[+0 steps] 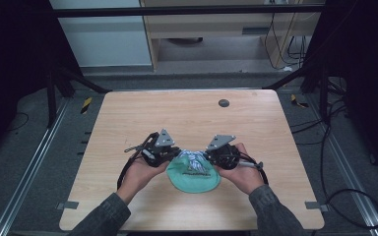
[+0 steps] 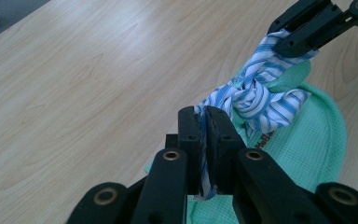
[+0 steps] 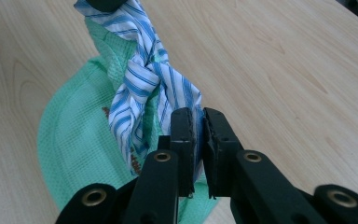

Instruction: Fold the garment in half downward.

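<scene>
Writing: dark print on the green mesh bag (image 1: 193,174), too small to read.
Striped cloth (image 1: 193,158): knotted, stretched between both tongs above the bag.
Left gripper (image 1: 171,155): clenched on one cloth end.
Right gripper (image 1: 210,156): clenched on the other end.
Place: near edge of the wooden table (image 1: 187,113).

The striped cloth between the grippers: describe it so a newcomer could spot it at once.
Start at the wooden table and go to its near edge, where the left gripper and the right gripper face each other. Each clamps one end of the striped cloth, knotted in the middle. Blue and white stripes set it apart from the plain green mesh bag beneath.
</scene>
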The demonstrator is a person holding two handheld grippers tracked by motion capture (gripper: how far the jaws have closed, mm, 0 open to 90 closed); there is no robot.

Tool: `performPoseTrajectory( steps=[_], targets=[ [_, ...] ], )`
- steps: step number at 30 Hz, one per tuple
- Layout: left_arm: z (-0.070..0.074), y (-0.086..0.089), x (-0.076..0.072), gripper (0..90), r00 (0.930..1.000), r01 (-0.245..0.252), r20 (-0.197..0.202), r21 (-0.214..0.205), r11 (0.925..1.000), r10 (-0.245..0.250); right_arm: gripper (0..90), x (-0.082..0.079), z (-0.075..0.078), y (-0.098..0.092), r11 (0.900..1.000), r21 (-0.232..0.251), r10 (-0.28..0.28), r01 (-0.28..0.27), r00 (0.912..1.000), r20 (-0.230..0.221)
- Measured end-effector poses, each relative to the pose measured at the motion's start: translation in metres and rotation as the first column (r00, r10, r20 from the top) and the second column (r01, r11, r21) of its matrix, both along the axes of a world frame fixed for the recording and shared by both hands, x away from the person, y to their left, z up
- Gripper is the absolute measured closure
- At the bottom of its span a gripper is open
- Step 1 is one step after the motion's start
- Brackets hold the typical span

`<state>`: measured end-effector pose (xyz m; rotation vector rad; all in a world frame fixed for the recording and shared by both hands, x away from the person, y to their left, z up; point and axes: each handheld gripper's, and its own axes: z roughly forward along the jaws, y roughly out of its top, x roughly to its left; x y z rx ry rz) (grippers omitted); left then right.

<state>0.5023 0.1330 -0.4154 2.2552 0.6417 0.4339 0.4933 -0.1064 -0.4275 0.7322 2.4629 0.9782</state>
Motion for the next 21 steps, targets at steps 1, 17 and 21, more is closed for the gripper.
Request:
performPoseTrajectory(
  steps=[1, 17, 21],
  targets=[
    [-0.001, 0.0, -0.001, 85.1, 1.0, 0.003, 0.001, 0.003, 1.0, -0.003, 83.0, -0.002, -0.001, 0.0, 1.0, -0.002, 0.006, -0.006, 1.0, -0.002],
    [-0.019, 0.003, -0.015, 84.4, 0.9998, 0.016, -0.011, 0.002, 0.9999, -0.016, 82.0, -0.018, -0.015, -0.001, 0.9994, -0.012, 0.031, -0.031, 0.9991, -0.028],
    [-0.025, 0.004, -0.018, 83.6, 0.9997, 0.016, -0.018, -0.001, 0.9999, -0.016, 81.9, -0.022, -0.017, -0.001, 0.9994, -0.014, 0.032, -0.032, 0.999, -0.032]
  ],
)
